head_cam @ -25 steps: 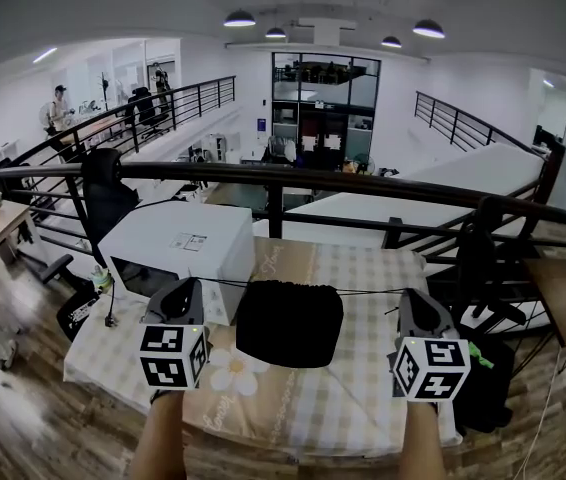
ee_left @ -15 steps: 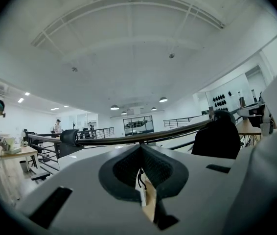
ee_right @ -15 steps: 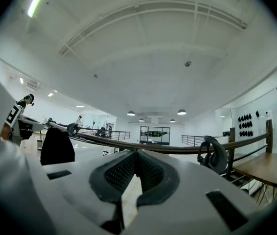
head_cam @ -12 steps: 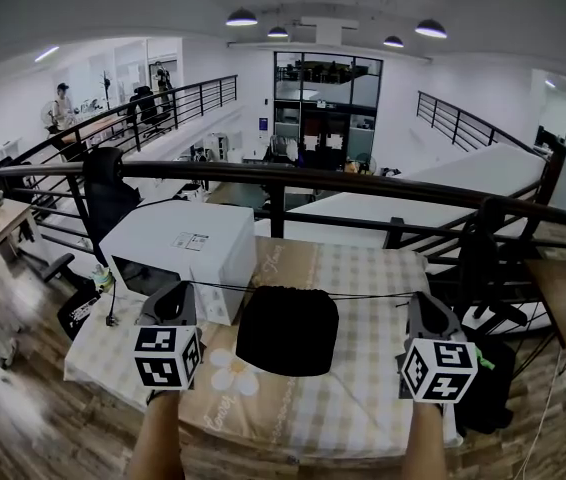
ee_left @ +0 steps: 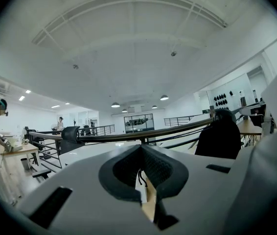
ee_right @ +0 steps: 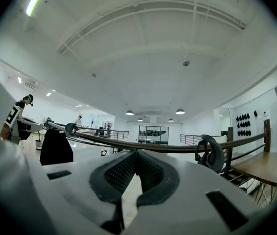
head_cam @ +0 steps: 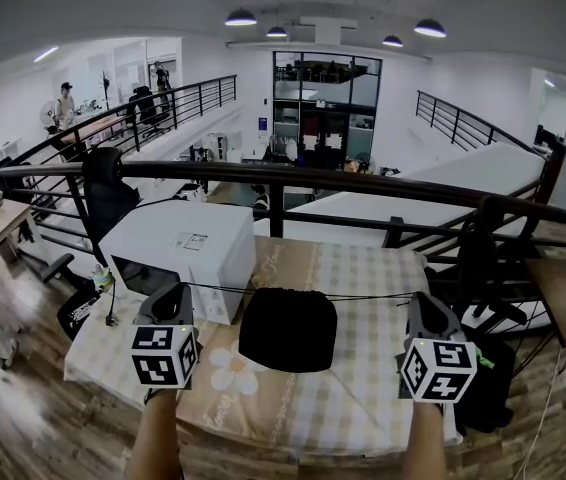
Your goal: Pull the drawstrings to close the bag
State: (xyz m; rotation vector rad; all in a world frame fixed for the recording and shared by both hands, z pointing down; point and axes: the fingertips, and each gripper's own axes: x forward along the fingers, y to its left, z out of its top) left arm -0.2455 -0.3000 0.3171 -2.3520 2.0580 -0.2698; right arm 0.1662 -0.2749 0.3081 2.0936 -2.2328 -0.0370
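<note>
A black drawstring bag (head_cam: 288, 328) lies in the middle of the checked tablecloth (head_cam: 373, 388), its top gathered. A thin black drawstring (head_cam: 225, 287) runs taut from the bag's top to my left gripper (head_cam: 175, 293), and its other end (head_cam: 373, 294) runs taut to my right gripper (head_cam: 425, 303). Both grippers hover at the bag's height, one on each side. In the left gripper view the jaws (ee_left: 141, 173) are shut with a thin black cord (ee_left: 139, 179) caught between them. In the right gripper view the jaws (ee_right: 134, 168) are shut too; the cord is hard to make out there.
A white box-shaped appliance (head_cam: 178, 253) stands on the table behind my left gripper. A dark railing (head_cam: 283, 183) runs along the table's far side. A black chair (head_cam: 483, 268) stands off the table's right edge. A flower print (head_cam: 231, 370) marks the cloth near the bag.
Both grippers have moved slightly outward, away from the bag. The bag's top has drawn in and looks a little narrower.
</note>
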